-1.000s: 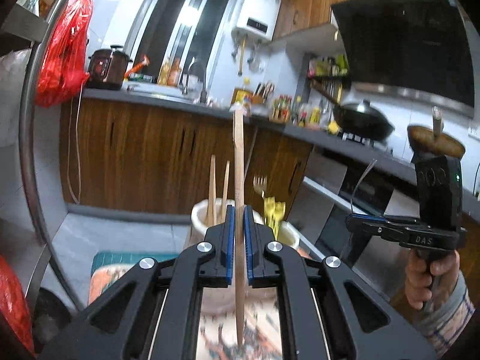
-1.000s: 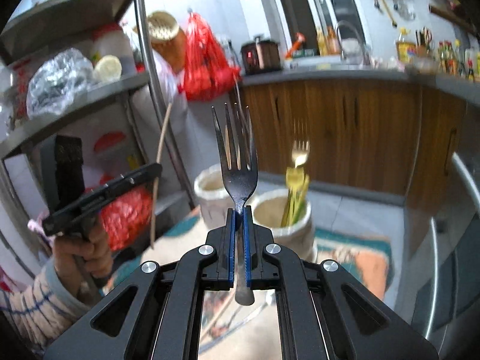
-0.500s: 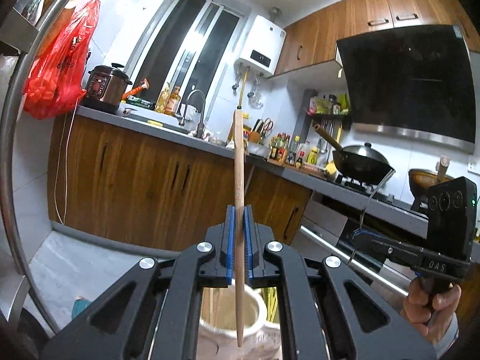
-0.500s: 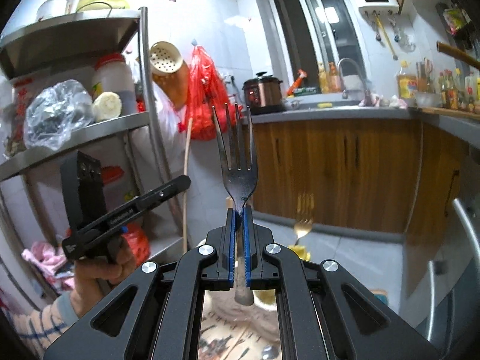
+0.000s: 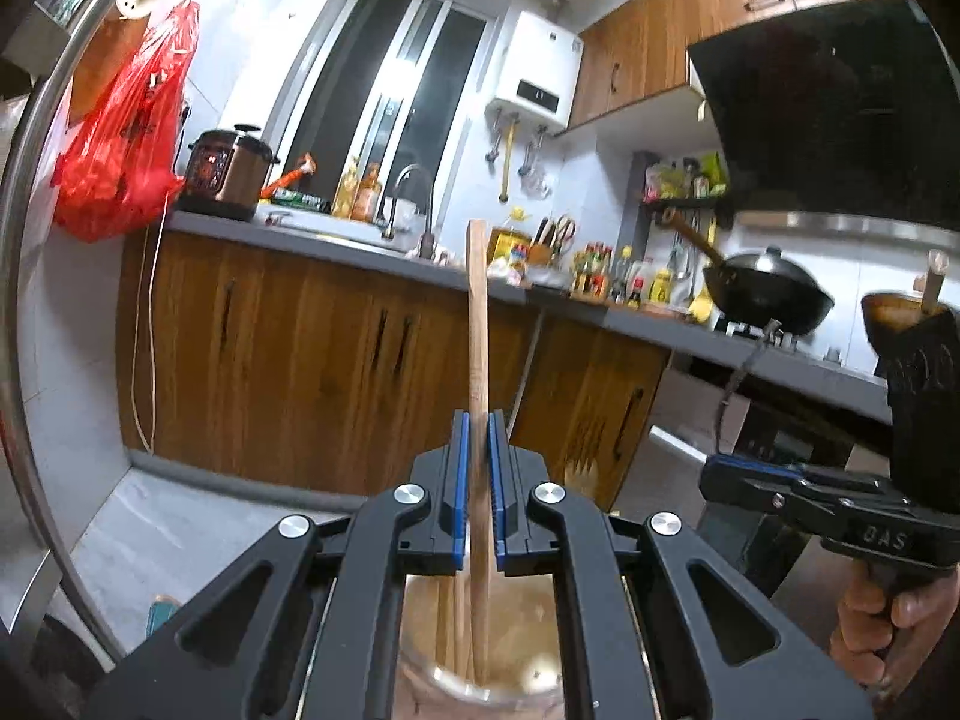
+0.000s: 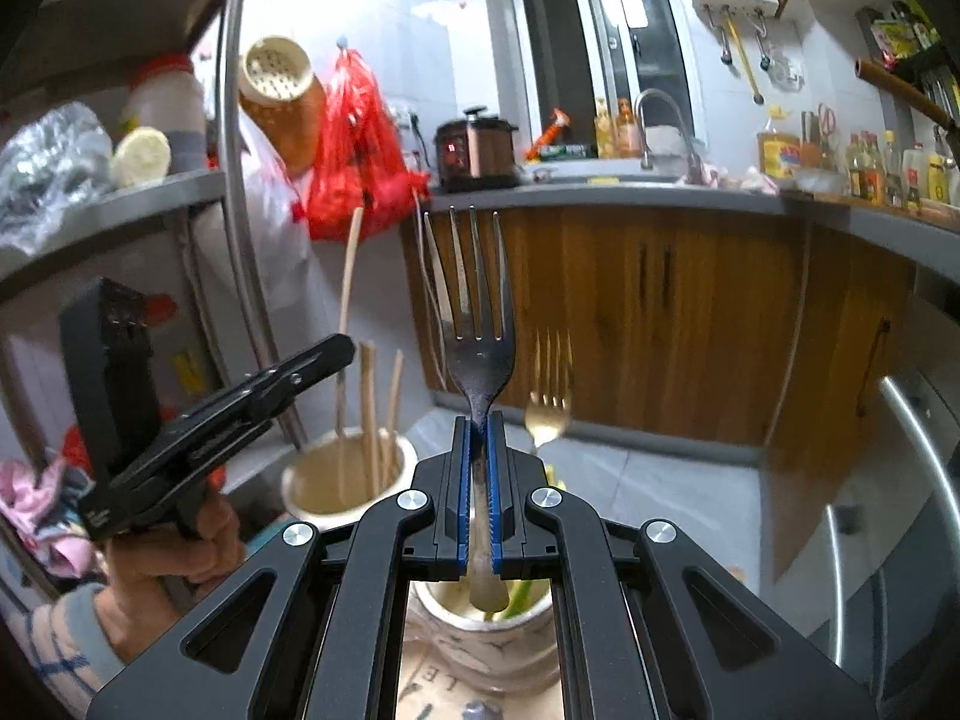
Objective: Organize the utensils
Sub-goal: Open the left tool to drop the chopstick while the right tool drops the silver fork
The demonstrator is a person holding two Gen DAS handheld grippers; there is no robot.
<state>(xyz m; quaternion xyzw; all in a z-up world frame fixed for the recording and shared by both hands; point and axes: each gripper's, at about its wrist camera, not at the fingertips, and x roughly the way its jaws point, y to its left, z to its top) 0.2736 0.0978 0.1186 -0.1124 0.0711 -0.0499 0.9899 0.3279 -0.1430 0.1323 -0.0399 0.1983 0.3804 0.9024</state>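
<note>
My left gripper (image 5: 478,432) is shut on a wooden chopstick (image 5: 477,324), held upright with its lower end inside a cream jar (image 5: 480,675) that holds other chopsticks. That jar also shows in the right wrist view (image 6: 348,480). My right gripper (image 6: 478,438) is shut on a dark steel fork (image 6: 474,324), tines up, its handle end just above a second cream jar (image 6: 486,642) with green-handled cutlery and a gold fork (image 6: 549,396). The left gripper also shows in the right wrist view (image 6: 324,354), and the right gripper in the left wrist view (image 5: 720,474).
Both jars stand on a patterned cloth (image 6: 444,690). A metal shelf rack (image 6: 234,180) with a red bag (image 6: 354,144) stands to the left. Wooden kitchen cabinets (image 6: 660,312) run behind, with a wok (image 5: 768,294) on the stove.
Both grippers have tilted and come down over their jars. The chopstick's lower end has gone into the left jar; the fork's handle has neared the mouth of the right jar.
</note>
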